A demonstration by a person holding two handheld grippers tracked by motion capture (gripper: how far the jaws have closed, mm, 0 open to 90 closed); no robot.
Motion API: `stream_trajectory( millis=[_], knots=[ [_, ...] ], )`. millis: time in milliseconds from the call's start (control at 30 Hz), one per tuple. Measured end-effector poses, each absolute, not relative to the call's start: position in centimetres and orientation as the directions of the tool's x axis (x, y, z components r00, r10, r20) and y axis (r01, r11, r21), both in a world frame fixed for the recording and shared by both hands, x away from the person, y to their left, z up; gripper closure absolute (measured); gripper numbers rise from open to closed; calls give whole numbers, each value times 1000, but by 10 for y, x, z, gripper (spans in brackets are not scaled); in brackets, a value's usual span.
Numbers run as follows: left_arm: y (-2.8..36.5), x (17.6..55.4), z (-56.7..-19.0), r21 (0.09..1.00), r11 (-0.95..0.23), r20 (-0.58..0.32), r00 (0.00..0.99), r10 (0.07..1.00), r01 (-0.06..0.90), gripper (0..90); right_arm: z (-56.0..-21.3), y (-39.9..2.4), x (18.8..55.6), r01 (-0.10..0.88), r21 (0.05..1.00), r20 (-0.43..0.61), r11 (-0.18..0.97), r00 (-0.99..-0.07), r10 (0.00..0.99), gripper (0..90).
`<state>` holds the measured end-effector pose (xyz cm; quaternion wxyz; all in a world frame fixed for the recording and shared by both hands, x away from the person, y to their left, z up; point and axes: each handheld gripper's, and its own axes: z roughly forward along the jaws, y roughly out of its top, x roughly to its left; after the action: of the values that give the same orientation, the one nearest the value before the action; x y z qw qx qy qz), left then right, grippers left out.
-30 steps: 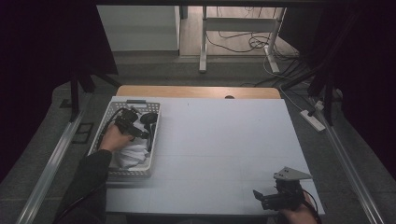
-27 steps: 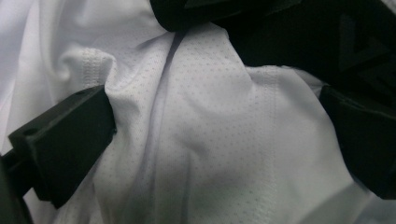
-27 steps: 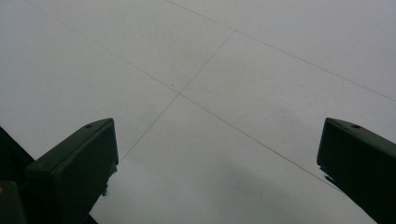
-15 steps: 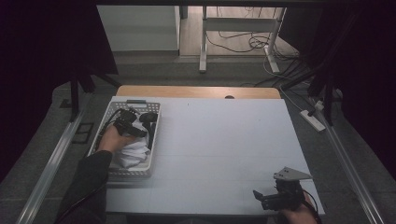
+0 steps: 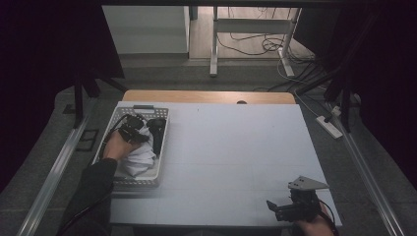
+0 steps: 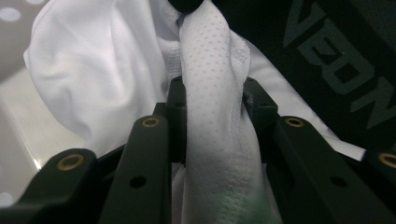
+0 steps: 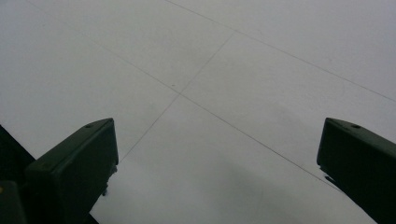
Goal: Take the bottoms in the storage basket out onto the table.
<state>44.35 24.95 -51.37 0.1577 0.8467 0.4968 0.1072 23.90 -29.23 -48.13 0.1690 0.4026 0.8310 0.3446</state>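
A: Where is the left gripper (image 5: 132, 129) right now?

B: In the basket (image 5: 118, 183) at the left of the high view, down among the clothes. Its jaws have just been closing, and in the left gripper view they are pinched on a ridge of white cloth (image 6: 212, 116) – a dotted, mesh-like fold that runs straight up the middle of that frame between the two black jaws.

A: So the cloth is held?

B: I'd say so – the fold is squeezed narrow where the pads meet it and bulges above and below. The rest of the white garment spills to the upper left of that frame, and a black garment (image 6: 336, 70) with grey lettering lies at the upper right, touching the white one.

A: And the right gripper (image 5: 290, 210)?

B: At the lower right of the high view, well apart from the basket, resting low over the bare table (image 5: 236, 147). Its jaws stand wide open with nothing between them; in the right gripper view there is just white table surface beyond them.

A: What does the next move turn on?

B: The pinched fold's long axis runs along the jaws, away from the camera, so a lift would likely draw the cloth up out of the basket. The left hand (image 5: 117, 146) is by far the nearer; the black garment beside it could drag along
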Motion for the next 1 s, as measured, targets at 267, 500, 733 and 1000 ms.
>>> stream_trajectory(
  millis=[267,500,733,1000],
  knots=[
    [256,448,-510,369,-390,-50,437,898,843,695,-481,-292,239,551,710,-3,438,-619,785,0],
    [263,448,-503,403,-314,-99,382,919,860,698,-481,-292,239,553,706,-5,443,-622,783,0],
    [268,444,-492,458,-297,-106,383,917,838,699,-482,-291,239,549,704,-12,450,-625,781,0],
    [271,436,-481,473,-283,-129,383,915,835,703,-481,-290,239,549,701,-16,455,-626,780,0]
  ],
)
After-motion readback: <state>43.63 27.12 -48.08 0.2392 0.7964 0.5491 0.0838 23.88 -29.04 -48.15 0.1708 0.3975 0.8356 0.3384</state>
